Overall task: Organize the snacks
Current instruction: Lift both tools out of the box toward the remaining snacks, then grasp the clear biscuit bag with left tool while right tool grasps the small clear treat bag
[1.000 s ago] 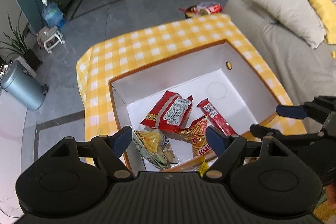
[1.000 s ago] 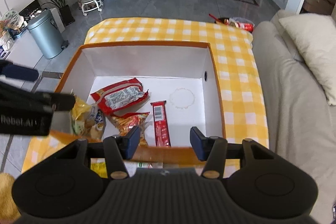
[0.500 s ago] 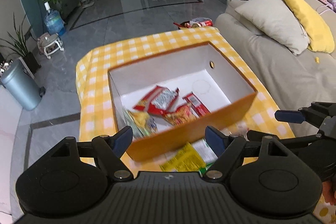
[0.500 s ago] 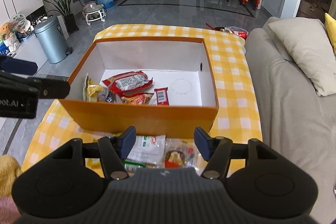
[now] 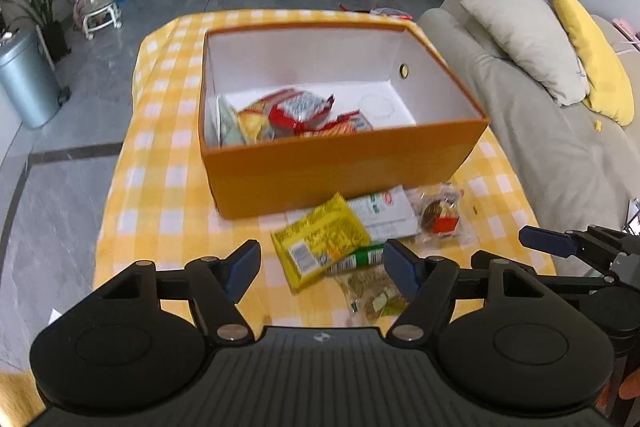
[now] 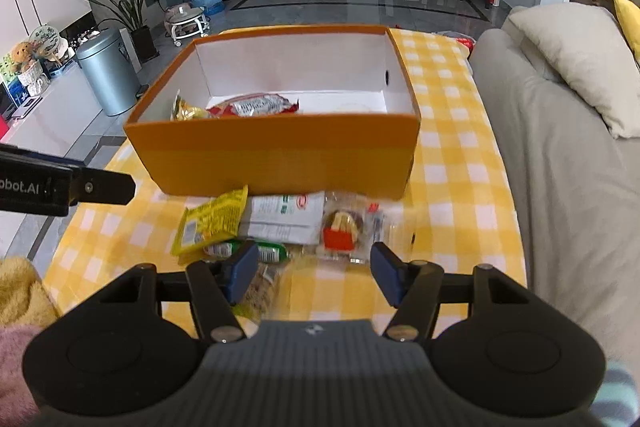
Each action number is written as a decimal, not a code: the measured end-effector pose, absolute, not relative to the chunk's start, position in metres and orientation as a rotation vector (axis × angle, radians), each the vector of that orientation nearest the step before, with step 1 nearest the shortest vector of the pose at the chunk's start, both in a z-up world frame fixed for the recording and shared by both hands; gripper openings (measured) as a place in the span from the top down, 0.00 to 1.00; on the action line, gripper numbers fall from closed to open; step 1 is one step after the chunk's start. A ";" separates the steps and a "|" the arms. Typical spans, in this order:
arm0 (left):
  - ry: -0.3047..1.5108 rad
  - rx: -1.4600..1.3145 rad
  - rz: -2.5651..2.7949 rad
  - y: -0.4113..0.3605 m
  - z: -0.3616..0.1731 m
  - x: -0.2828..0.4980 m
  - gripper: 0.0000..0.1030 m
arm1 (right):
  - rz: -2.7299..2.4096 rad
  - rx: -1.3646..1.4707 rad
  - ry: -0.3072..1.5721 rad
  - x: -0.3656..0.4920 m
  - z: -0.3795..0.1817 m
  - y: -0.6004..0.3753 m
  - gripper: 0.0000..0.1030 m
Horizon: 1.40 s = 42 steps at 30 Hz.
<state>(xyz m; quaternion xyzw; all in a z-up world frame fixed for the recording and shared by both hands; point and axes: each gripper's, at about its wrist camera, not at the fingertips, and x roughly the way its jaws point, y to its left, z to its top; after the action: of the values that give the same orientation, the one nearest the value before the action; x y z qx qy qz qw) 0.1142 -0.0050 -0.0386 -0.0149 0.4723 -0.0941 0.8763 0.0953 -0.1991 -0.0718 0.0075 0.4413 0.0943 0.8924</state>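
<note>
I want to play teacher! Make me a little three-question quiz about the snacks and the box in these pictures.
1. True or false: the yellow snack packet lies inside the orange cardboard box.
2. Which snack lies farthest toward the grey sofa? A) the white flat packet B) the clear bag with a red fries carton C) the yellow snack packet.
3. Fill in: the jaws of the left gripper and the right gripper are both ____.

Key: 1 false, it lies on the checked tablecloth in front of the box. 2 B. 3 open.
</note>
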 end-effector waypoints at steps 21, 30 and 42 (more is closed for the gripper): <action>1.063 0.283 -0.358 -0.027 -0.104 0.152 0.16 | 0.138 0.058 0.970 0.135 -0.115 -0.203 0.46; 1.121 0.270 -0.439 -0.040 -0.108 0.151 0.16 | 0.151 0.031 1.002 0.151 -0.130 -0.199 0.55; 1.230 -0.006 -0.368 -0.041 -0.109 0.153 0.18 | 0.162 0.068 1.004 0.170 -0.144 -0.205 0.53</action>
<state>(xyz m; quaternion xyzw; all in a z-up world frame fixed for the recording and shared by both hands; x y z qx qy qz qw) 0.1531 -0.0413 -0.1089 -0.0030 0.5738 -0.1715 0.8008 0.1697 -0.2046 -0.1438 0.0327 0.4803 0.0774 0.8731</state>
